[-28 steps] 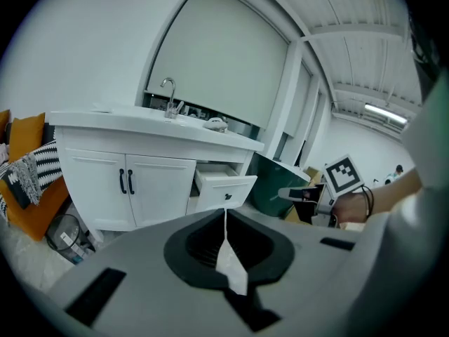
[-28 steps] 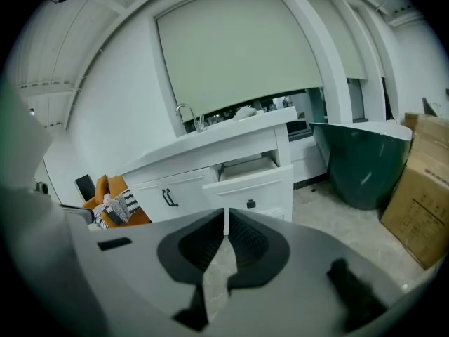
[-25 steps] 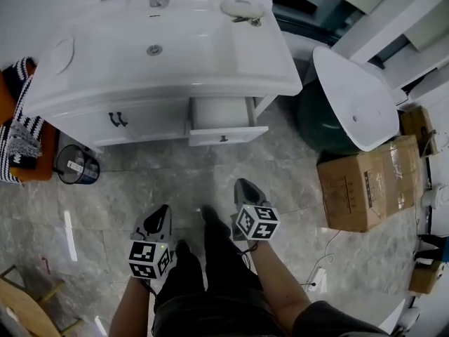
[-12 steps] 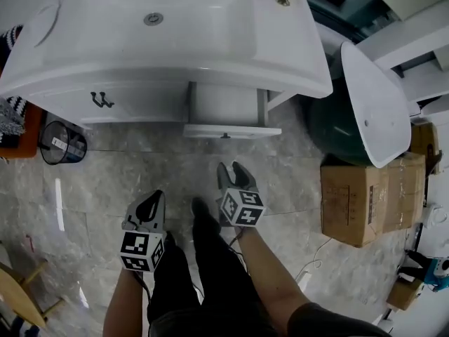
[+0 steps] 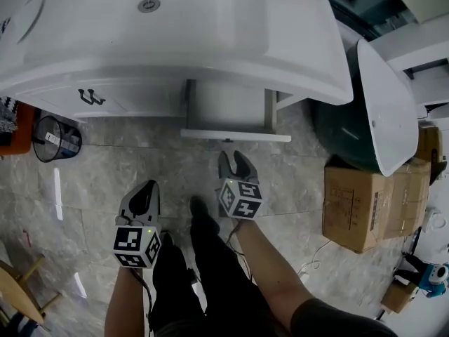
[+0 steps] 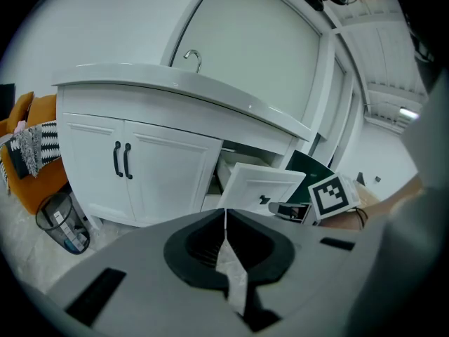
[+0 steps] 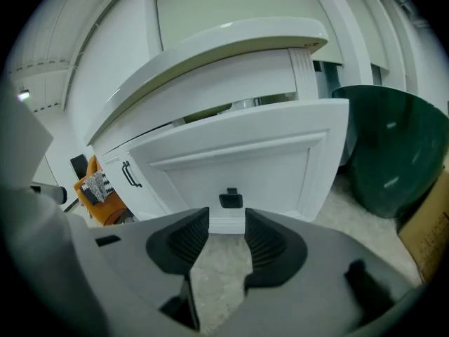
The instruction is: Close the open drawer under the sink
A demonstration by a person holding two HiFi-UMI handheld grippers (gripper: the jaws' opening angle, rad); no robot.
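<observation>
The white drawer stands pulled out under the right part of the sink vanity. Its front panel fills the right gripper view, with a small black knob just beyond the jaws. My right gripper is open and empty, a short way in front of the drawer front. My left gripper hangs lower and to the left, jaws shut with nothing between them. The drawer also shows ajar in the left gripper view.
A two-door cabinet with black handles sits left of the drawer. A wire waste bin stands at the left. A dark green tub and a cardboard box crowd the right. The person's legs are below.
The right gripper's jaws have gone from shut to open. Both grippers have moved toward the vanity and sunk lower, and the drawer front now looms closer.
</observation>
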